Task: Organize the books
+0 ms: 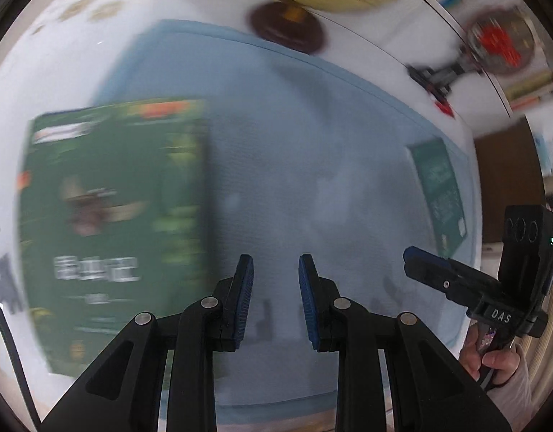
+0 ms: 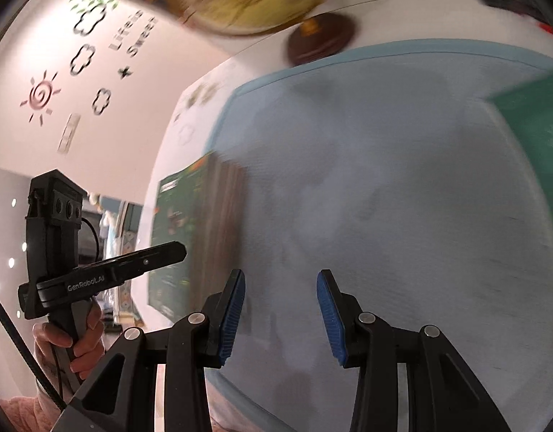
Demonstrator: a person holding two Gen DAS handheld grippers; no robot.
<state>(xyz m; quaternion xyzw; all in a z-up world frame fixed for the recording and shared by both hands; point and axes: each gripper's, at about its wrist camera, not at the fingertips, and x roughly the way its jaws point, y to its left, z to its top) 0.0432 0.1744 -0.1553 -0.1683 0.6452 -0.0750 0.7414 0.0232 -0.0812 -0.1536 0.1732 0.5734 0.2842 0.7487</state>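
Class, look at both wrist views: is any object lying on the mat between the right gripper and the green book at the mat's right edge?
Nothing visible: only bare blue mat lies between the right gripper and the green book.

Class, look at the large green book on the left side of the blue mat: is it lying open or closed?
Closed. The large green book lies flat with its front cover up on the blue mat; the right wrist view shows its stacked page edges, no spread pages.

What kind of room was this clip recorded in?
Probably a home study or child's room: a yellow globe on a dark round base stands on a white desk with a pale blue desk mat, and the wall carries sun and cloud stickers.
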